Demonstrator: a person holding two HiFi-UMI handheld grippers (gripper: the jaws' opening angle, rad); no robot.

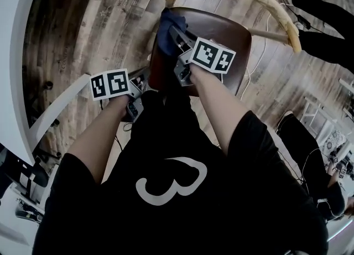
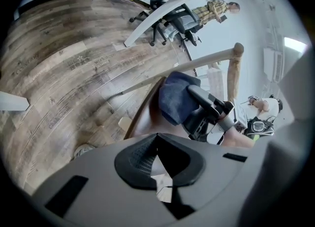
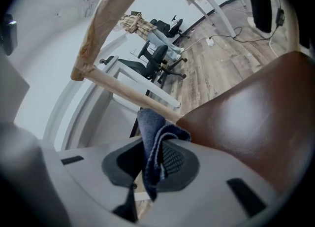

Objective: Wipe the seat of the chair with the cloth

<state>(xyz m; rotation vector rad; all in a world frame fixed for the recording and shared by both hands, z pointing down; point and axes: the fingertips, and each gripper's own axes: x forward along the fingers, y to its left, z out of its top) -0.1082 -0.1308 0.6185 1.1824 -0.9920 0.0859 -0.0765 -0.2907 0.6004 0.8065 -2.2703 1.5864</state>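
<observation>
Over the seat (image 3: 246, 117) edge | my right fingers (image 3: 173, 161) pinched the cloth (image 3: 150, 132), which seemed soft and limp, by a fold | my left fingers (image 2: 137, 158) were together, empty.

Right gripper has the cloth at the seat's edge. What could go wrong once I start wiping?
1. The cloth is pinched as a narrow bunch in the right gripper, so the hard jaws may scrape the glossy seat.
2. The wooden rail runs close beside that gripper; a wide stroke may knock it.
3. The left gripper is shut on nothing and off the seat, so the unsteadied chair might shift.
</observation>
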